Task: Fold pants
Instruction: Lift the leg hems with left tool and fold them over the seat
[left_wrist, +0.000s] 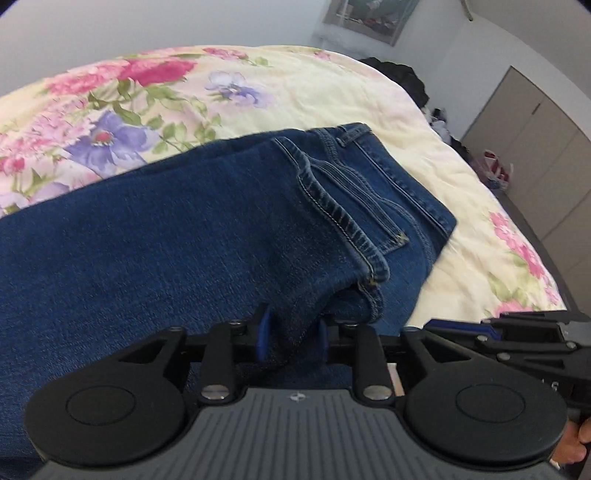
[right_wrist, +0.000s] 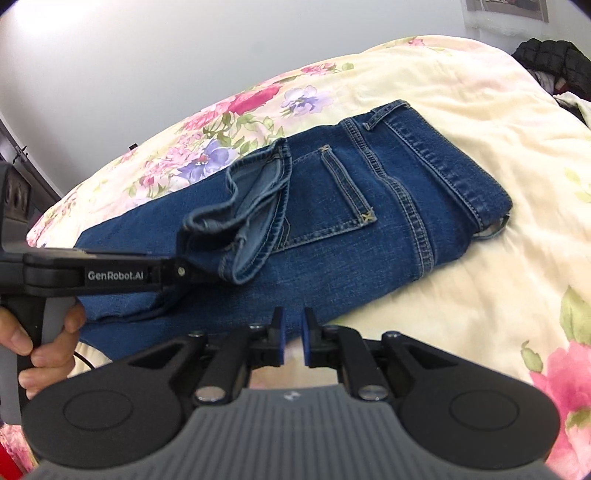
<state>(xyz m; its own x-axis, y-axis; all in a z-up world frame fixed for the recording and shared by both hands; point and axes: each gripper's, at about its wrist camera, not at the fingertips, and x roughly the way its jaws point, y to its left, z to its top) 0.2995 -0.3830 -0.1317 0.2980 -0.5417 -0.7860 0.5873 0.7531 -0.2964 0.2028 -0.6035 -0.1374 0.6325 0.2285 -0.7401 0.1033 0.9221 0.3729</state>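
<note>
Jeans (right_wrist: 332, 221) folded on bedspread (right_wrist: 498, 295). L gripper (left_wrist: 291, 338): leg hem between parted fingers, grip unclear. R gripper (right_wrist: 293, 341), 6 o'clock: slightly open, empty.

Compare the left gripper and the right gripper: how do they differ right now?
The left gripper has denim from the jeans between its blue pads; the right gripper has nothing between its own. The left stands wider, the right only slightly apart. The left sits over the jeans, the right at their near edge above the bedspread. Both angle downward.

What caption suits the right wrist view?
Folded jeans on a floral bedspread, right gripper empty beside them.
</note>
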